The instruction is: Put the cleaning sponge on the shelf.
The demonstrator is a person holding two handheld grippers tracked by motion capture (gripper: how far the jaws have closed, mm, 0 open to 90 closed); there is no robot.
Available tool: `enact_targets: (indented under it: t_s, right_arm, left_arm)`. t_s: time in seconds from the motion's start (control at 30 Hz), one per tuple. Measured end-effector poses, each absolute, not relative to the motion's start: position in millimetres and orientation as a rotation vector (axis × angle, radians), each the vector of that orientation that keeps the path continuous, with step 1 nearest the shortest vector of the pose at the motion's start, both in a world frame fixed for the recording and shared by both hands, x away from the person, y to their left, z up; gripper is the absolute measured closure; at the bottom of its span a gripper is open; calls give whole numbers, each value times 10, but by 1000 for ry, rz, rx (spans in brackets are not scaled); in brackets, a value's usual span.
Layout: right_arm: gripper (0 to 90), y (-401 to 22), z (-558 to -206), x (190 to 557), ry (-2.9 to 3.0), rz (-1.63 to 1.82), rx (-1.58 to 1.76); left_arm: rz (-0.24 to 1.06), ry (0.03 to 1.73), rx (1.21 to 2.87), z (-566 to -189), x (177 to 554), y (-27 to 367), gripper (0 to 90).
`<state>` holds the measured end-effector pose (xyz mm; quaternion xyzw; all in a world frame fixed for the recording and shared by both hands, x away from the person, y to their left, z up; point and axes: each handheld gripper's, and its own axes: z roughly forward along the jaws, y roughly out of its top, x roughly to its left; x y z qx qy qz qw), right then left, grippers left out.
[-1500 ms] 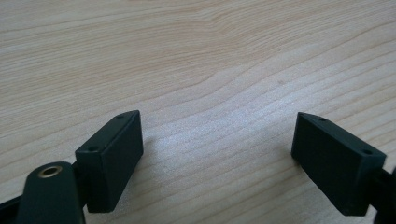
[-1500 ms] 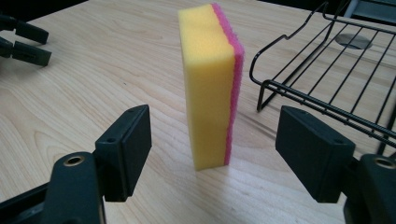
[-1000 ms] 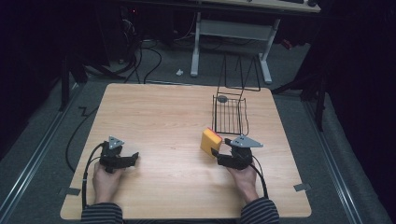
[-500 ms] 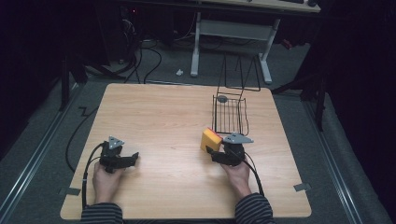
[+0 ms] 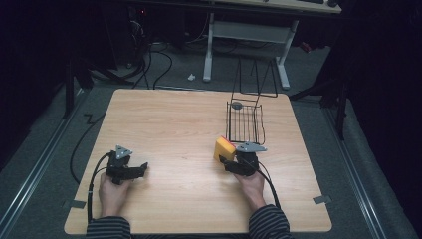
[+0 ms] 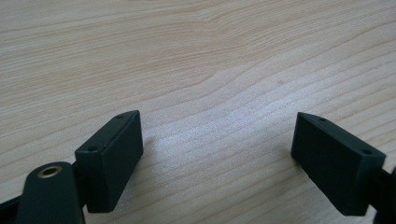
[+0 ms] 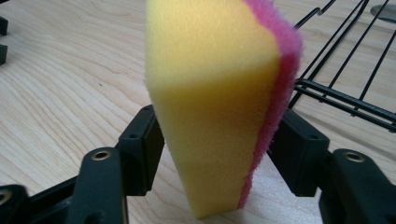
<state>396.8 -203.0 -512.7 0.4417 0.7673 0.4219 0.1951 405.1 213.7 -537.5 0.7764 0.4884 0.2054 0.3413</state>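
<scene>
While the left claw (image 5: 141, 169) rests with jaws apart at the counter's (image 5: 169, 129) seven o'clock, the right claw (image 5: 225, 162) at five o'clock clamps an upright yellow-and-pink sponge (image 7: 219, 102), just beside a black wire basket (image 5: 245, 122) at two o'clock.

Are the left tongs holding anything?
No, the left tongs stand wide open, with just the bare light wooden table between the jaws.

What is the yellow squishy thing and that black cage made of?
The sponge looks like soft yellow foam, finely pored, with a fuzzy pink scrubbing layer on one side. The basket looks like thin black wire, probably coated metal, its bars spaced apart.
</scene>
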Motion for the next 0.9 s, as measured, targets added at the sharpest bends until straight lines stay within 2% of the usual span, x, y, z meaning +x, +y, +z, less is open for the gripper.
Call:
enact_targets:
  t_s: [0.73,0.9]
  right_arm:
    - [599,-1983,-5135,3937,2179,1142,1174]
    - [605,-1982,-5130,3930,2183,1144,1166]
  left_arm:
    - [534,1270,2019,-5375,4051,2137,172]
    - [534,1270,2020,-5375,4051,2137,172]
